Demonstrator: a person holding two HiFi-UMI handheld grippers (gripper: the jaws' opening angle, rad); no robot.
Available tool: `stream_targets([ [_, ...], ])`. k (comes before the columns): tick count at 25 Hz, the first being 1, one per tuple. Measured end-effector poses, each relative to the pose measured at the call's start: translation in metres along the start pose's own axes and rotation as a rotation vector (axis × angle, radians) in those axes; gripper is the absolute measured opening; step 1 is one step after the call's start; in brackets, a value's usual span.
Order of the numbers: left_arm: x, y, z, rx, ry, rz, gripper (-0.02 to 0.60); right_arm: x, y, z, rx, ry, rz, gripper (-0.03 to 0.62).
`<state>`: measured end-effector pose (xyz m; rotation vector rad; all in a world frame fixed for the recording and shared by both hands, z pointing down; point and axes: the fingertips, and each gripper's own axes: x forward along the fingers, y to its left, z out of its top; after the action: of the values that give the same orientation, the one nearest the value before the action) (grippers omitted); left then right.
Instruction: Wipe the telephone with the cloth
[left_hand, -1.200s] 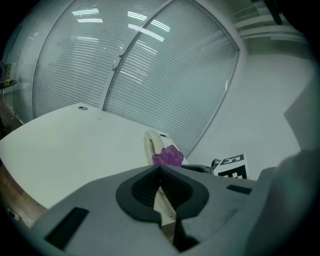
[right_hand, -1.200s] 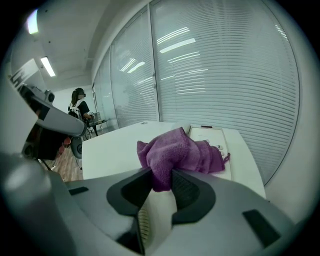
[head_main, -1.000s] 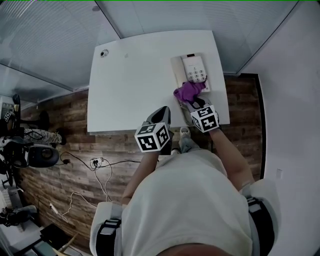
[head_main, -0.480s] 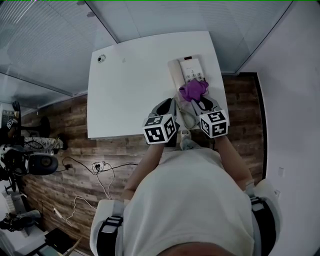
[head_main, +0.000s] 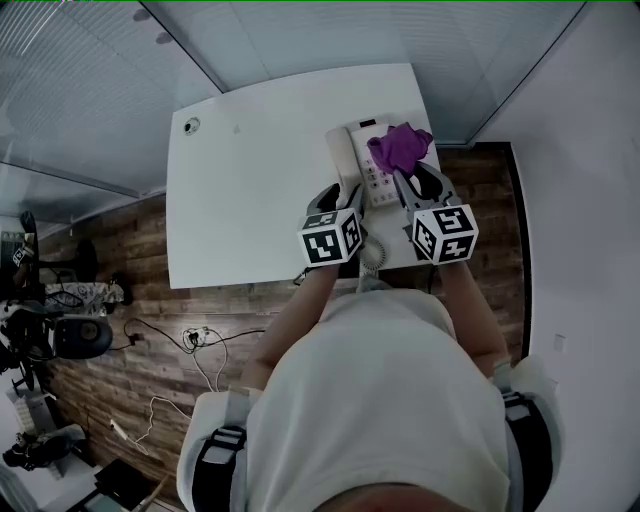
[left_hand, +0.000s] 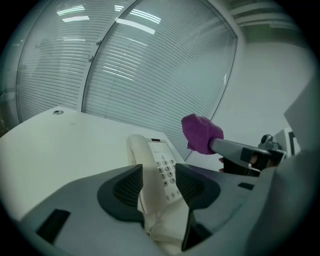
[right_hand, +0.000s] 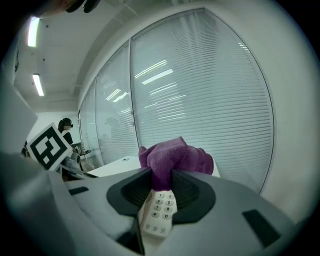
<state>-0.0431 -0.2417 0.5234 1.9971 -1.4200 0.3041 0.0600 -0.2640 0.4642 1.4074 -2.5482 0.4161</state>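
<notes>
White bench (head_main: 250, 180) on a wood floor (head_main: 120, 250), tucked into a corner of glass walls with blinds. The cream telephone (head_main: 362, 165) sits at the bench's right end by the glass. The left tool (left_hand: 159, 172) points at it, jaws just been opening, released, with the phone showing in the gap but not pinched. The right tool (right_hand: 160, 175) is clenched on the purple cloth (head_main: 400, 147), held up clear of the keypad.

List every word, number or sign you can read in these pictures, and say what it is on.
"1", "2", "*", "0": keys of the telephone, in the right gripper view; the other keys are too blurred to read.
The marker cubes: square patterns only, no text.
</notes>
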Motion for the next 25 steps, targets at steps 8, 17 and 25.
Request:
stream_targets([
  [8,0.047,0.015,0.008,-0.018,0.008,0.118,0.275,0.025,-0.006,0.01,0.015,-0.008,0.039,0.123],
  [17,0.077,0.033,0.007,-0.013,0.013,0.242,0.288,0.044,-0.014,0.009,0.028,0.005,0.081,0.124],
  [25,0.09,0.042,0.007,0.021,0.02,0.341,0.276,0.054,-0.021,0.001,0.031,0.029,0.098,0.123],
])
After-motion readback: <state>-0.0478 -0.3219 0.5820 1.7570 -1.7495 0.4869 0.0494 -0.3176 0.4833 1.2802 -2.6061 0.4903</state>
